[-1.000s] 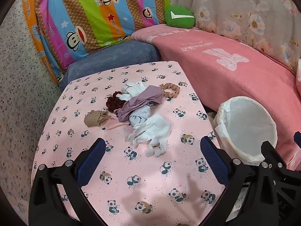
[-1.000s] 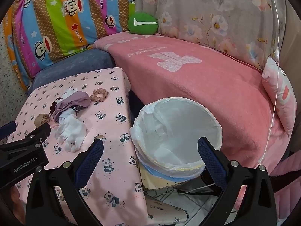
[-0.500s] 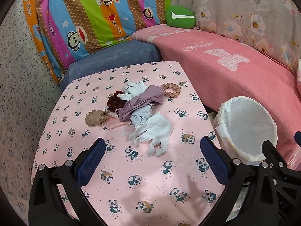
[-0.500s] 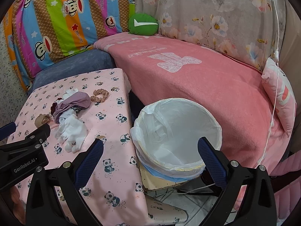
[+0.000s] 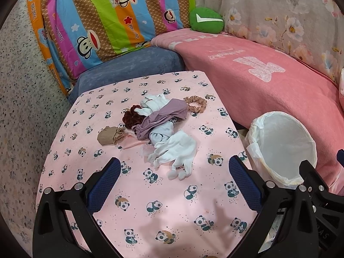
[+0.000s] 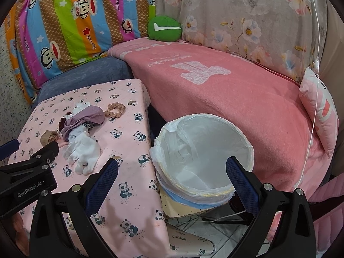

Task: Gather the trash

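Since the two earlier samples, almost nothing has shifted: in the left wrist view the pile has slid only slightly down-frame, so the left gripper has eased a touch nearer or tipped, and no item has left the tabletop — collection hasn't started, I'd judge this still the approach. Left to right, taking the white gloves as landmark: a tan wad left of them, a dark red scrunchie up-left, a mauve cloth lying just behind and touching them, a beige scrunchie behind-right and apart, and the lined bin well right, off the tabletop edge and empty as far as visible. The left gripper hangs wide open just in front of the gloves, holding nothing; the right gripper is equally wide open, empty, its right finger over the bin's near rim. Readable text: "GenRobot.AI" on the left gripper body in the right wrist view; "Paul frank" and "Captain" on the striped monkey-print fabric; the white lettering on the pink blanket is too skewed to read.
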Demonstrator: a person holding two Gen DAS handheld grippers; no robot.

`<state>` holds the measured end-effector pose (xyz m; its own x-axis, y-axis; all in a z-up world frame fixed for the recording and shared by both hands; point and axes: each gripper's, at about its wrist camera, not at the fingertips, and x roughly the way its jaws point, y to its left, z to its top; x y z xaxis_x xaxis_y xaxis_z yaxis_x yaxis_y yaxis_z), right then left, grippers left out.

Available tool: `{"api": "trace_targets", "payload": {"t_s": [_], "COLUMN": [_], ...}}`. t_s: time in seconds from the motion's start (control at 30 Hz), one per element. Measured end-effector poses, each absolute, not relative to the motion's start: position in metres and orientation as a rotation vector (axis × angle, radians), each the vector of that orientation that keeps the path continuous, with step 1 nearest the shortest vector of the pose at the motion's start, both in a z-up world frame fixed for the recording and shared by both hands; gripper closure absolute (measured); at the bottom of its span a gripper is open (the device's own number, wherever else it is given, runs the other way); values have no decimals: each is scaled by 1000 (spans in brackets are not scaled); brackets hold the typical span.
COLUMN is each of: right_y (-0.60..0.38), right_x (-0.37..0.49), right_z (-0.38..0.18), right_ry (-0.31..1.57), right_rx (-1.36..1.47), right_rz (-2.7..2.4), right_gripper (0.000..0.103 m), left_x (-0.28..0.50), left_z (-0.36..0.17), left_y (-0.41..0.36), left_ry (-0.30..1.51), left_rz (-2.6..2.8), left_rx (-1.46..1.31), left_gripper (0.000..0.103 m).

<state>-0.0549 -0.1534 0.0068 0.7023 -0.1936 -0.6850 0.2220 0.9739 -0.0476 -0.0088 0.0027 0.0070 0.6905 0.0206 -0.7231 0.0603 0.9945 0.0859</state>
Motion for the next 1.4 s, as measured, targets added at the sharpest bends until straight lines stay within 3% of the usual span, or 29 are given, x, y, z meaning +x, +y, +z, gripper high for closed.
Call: {"api": "trace_targets", "payload": {"t_s": [1.4], "right_y": [-156], "right_x": [-46], "right_z": [7], "right_ry": [765], "right_rx": [36], "right_rz": [-234], "right_gripper": [5], "left_x": [1], "left_z": [3], "left_y": [-2], "left_ry": [824], "left_rz": [-61], "left_rx": [96], "left_gripper": [7]}}
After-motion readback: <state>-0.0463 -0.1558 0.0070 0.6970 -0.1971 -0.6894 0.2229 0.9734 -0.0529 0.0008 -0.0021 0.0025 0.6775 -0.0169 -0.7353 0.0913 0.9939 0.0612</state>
